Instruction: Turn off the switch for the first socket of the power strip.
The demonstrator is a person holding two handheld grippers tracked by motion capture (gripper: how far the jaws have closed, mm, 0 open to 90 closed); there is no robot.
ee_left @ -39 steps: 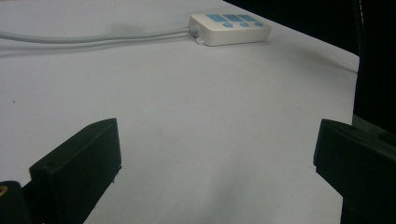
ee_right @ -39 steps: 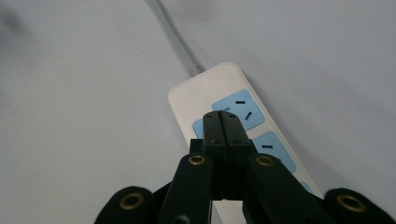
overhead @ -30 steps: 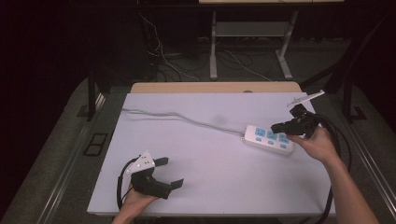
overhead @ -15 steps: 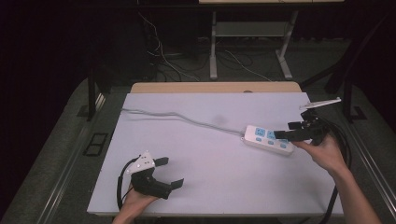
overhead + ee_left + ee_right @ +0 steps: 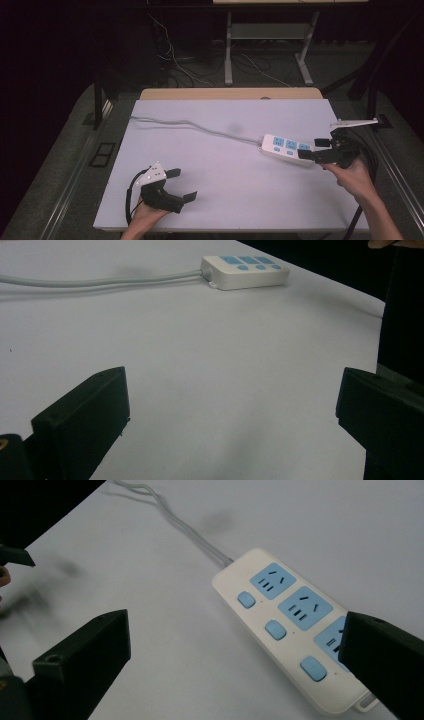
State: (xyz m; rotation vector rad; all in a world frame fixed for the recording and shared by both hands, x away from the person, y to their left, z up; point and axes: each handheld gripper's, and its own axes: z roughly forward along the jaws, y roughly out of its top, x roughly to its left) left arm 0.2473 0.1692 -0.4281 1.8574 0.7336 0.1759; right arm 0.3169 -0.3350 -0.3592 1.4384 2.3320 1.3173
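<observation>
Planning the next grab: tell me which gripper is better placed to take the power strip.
Right. The right gripper is open at the power strip's end; the left gripper sits at the table's near edge.

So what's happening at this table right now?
A person sits at a white table with a black tool in each hand. The right tool is at the end of a white power strip with blue sockets; its jaws have just been opening and now stand wide, not gripping it. The strip's grey cable runs off toward the table's far left. The left tool rests near the front edge, open with nothing in it.
</observation>
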